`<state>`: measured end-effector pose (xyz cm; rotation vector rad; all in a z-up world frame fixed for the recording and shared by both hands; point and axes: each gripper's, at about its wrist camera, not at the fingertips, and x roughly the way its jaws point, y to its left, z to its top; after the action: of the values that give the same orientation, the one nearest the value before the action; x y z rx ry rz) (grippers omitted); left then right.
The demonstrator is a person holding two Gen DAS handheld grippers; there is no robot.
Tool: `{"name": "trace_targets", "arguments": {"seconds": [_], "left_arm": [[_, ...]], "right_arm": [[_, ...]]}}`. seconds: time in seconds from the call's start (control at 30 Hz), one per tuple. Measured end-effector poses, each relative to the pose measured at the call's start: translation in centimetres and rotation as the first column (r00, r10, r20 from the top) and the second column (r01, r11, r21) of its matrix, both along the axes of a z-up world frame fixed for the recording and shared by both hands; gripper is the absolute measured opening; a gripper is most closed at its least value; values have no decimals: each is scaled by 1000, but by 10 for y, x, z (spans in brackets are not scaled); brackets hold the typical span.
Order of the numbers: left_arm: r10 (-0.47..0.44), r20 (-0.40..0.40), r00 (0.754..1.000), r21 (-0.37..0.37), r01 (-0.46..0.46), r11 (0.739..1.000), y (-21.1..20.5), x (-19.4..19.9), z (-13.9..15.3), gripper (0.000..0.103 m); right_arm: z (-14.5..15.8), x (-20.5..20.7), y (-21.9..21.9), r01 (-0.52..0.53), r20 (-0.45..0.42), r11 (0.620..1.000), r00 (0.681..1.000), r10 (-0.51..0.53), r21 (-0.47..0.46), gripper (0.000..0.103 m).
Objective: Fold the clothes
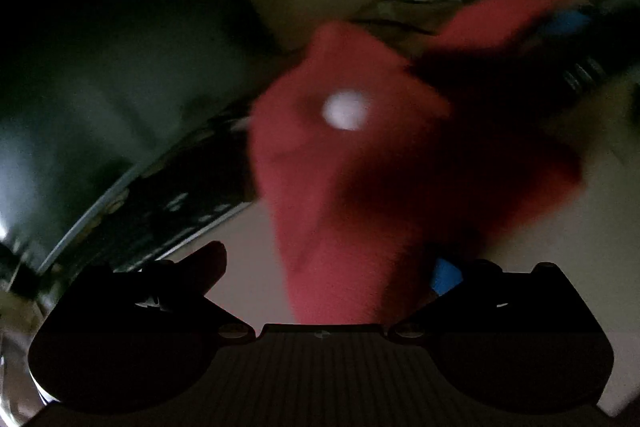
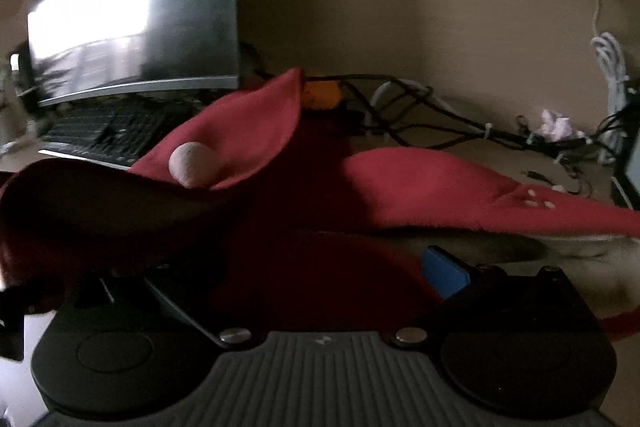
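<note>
A red fleece garment with a white pom-pom hangs blurred in the left wrist view. Its bunched end runs down between the fingers of my left gripper, which is shut on it; one blue pad shows beside the cloth. At the upper right the cloth stretches to my right gripper. In the right wrist view the red garment spreads across the desk, pom-pom on a raised flap. A dark fold fills my right gripper, shut on it beside its blue pad.
A monitor and black keyboard stand at the back left of the beige desk. Black cables, an orange object, a coiled white cable and a small pink object line the wall.
</note>
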<state>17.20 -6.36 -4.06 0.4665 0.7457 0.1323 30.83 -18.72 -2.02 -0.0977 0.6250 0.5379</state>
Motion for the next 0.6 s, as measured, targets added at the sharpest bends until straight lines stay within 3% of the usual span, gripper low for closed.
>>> {"name": "trace_targets", "arguments": {"seconds": [0.13,0.27,0.43,0.6], "left_arm": [[115,128,985,10,-117,993,28,7,12,103],[266,217,939,-18,-269,963,77,11,13,103],[434,147,889,-70,-428,901,152,18,-17,103],[491,91,867,-94,-483,871,184,7,-36,103]], "right_arm": [[17,1,20,32,19,999,999,-32,-1,103],[39,-18,16,103,30,995,994,-103,-11,103],[35,-34,5,166,41,974,986,-161,-156,103],[44,-20,-25,357,136,894,934,-332,-271,103]]}}
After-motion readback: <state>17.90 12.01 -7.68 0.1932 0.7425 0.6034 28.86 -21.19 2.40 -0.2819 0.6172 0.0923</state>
